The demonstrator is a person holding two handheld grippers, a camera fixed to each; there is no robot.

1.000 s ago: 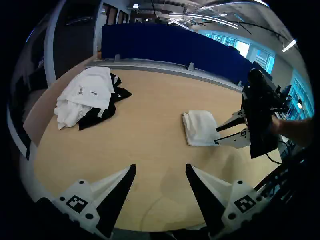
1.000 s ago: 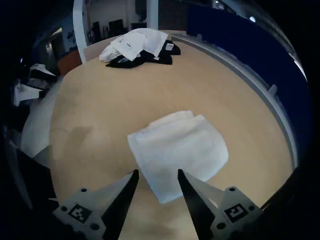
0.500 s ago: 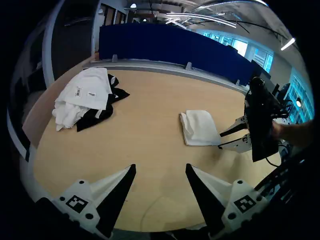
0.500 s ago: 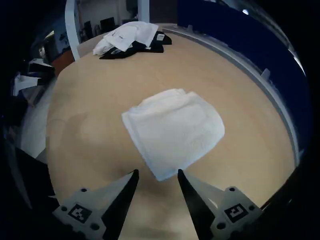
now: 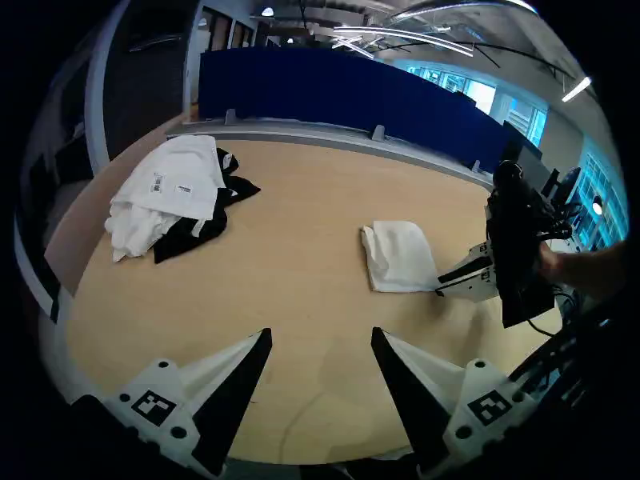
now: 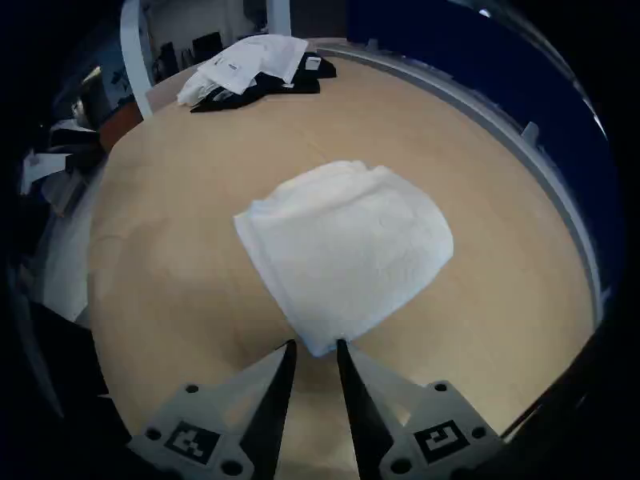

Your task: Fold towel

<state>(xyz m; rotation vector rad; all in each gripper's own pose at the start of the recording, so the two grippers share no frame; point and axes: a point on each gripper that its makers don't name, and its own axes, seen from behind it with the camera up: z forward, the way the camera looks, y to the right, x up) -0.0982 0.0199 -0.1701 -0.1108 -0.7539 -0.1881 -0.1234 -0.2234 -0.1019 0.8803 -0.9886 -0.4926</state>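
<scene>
Right gripper (image 6: 314,346): fingers drawn in to a narrow gap, where half a second ago they stood well spread. The near corner of the towel (image 6: 344,240) now sits between the tips. We cannot tell whether both tips press the cloth or only flank it, since a sliver of wood shows just below the corner.

Left gripper (image 5: 320,332): fingers spread wide, holding nothing, hanging over the near edge of the table (image 5: 304,208), well apart from the towel.

The towel lies flat on the table as a compact white packet, already doubled over (layered edges show along its left side), to the right of mid-table. We judge the narrowing to be the start of a corner grasp, either for a further fold or to straighten the packet.

Far left: a heap of white and black garments (image 5: 172,196), untouched. Blue partition (image 5: 344,84) beyond.

Hard to make out: the number of layers in the towel, and the underside of the corner. The hand (image 5: 580,268) holding the right gripper is cut off at the right edge.
</scene>
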